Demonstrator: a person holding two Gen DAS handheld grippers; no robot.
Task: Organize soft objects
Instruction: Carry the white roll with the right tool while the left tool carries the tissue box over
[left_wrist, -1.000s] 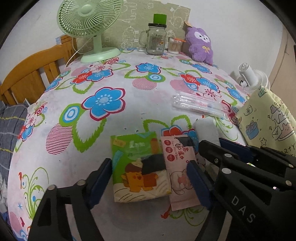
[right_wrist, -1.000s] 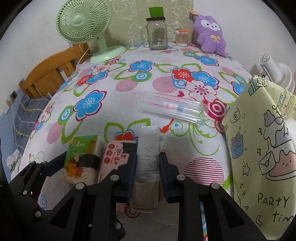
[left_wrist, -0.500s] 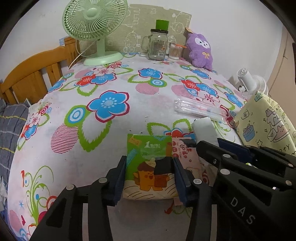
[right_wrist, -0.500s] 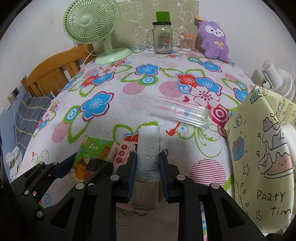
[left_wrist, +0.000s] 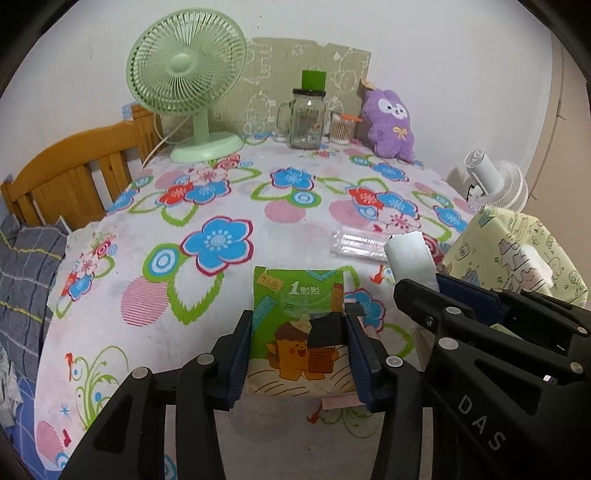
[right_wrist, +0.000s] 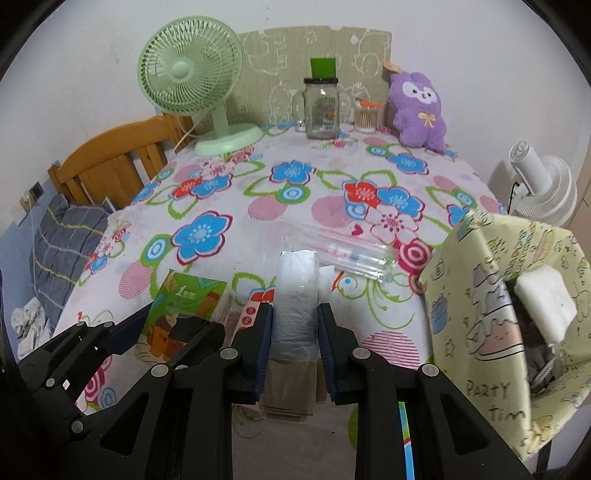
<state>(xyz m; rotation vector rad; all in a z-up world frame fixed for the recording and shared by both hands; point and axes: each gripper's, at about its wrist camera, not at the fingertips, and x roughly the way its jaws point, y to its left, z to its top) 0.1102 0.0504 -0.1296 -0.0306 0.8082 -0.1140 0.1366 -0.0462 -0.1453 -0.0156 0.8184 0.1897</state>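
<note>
Two soft packs are in hand, one per view. Left wrist view: the left tongs (left_wrist: 300, 354) are clamped across the lower half of a green tissue pack (left_wrist: 300, 328) at centre frame, over the tabletop (left_wrist: 147, 236). I judge it light and squashy under slick film; gripping its long sides across the middle seems right, with modest pressure. At right the bag (left_wrist: 517, 254) stands open.

Right wrist view: the right tongs (right_wrist: 295, 341) are clamped on a white wrapped roll (right_wrist: 297, 295) at lower centre. It looks light, compressible and slippery in its plastic; mid-length hold suits it. A pink pack (right_wrist: 251, 308) lies just left.
</note>
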